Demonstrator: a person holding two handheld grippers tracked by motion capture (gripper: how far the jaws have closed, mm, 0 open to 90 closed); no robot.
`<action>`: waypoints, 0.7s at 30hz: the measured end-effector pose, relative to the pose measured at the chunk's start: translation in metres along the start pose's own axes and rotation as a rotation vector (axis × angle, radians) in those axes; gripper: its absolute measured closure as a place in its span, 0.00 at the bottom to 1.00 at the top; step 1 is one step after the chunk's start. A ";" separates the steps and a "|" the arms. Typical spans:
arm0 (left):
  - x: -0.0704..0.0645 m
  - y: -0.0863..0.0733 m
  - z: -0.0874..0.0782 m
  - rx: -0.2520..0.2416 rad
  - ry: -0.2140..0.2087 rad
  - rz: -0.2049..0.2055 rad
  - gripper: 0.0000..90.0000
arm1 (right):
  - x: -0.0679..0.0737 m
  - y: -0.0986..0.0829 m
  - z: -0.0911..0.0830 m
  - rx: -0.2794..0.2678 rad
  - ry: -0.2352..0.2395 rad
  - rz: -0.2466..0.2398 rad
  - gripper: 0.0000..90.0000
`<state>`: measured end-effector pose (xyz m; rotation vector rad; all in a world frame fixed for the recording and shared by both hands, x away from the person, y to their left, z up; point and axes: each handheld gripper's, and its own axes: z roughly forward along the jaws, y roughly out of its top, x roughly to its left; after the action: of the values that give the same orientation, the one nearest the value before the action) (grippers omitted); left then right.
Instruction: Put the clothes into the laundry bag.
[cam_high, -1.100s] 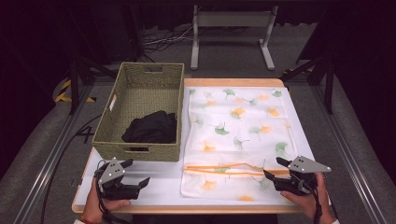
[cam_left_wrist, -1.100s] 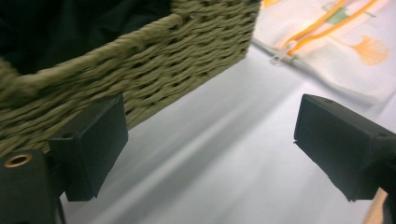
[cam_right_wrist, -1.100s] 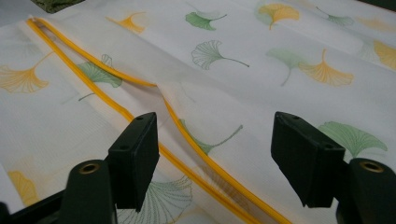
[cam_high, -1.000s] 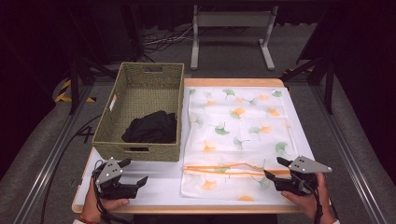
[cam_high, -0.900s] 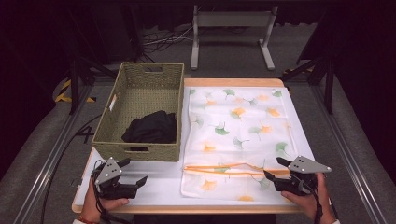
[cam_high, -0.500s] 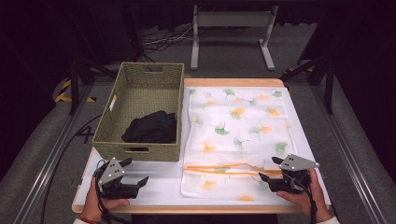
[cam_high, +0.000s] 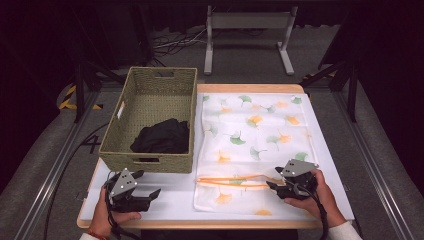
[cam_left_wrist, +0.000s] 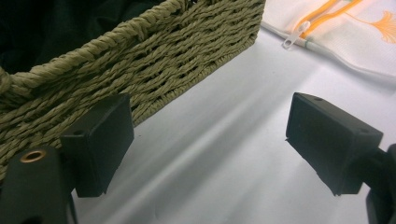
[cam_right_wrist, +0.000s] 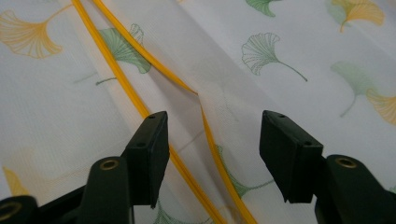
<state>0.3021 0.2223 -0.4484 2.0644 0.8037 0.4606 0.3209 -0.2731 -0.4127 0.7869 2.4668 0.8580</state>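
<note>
While the left gripper (cam_high: 142, 194) rests where it was a second ago, near the front left of the white table (cam_high: 170, 192) just ahead of the woven basket (cam_high: 150, 120), the right gripper (cam_high: 280, 187) has slid inward from the mesh bag's right edge and now sits over the bag's near right part, its tips at the end of the orange zipper (cam_high: 235, 181). In the high view the mesh bag (cam_high: 252, 145), white with green and orange ginkgo leaves, lies flat on the right half of the table, touching the basket's right wall. A dark garment (cam_high: 162, 137) is bunched in the near end of the basket. A small white tag on the basket's left rim is too small to read, and no writing can be made out on the grippers.

In the left gripper view the jaws stand wide apart over bare table, the left jaw just beside the basket (cam_left_wrist: 140, 65) wall. The garment (cam_left_wrist: 56, 28) shows dark above the rim. At the top right the bag's corner (cam_left_wrist: 355, 42) and a white zipper pull (cam_left_wrist: 290, 40) lie on the table.

In the right gripper view the jaws are spread, hovering close over the mesh bag (cam_right_wrist: 299, 56). Two orange zipper bands (cam_right_wrist: 135, 100) run diagonally between and beneath them, parted where the opening gapes. The leaf print carries no lettering.
</note>
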 end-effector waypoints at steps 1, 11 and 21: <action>0.000 0.000 0.000 0.003 -0.002 0.002 0.18 | -0.001 0.002 0.002 0.010 0.000 -0.003 0.48; 0.001 0.000 -0.003 -0.012 -0.007 0.000 0.18 | -0.009 0.017 0.026 0.142 -0.020 -0.025 0.44; 0.001 -0.001 0.001 0.002 -0.024 -0.008 0.17 | -0.017 0.025 0.042 0.171 0.009 0.010 0.43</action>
<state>0.3032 0.2228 -0.4495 2.0643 0.7983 0.4293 0.3656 -0.2498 -0.4234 0.8552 2.5719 0.6610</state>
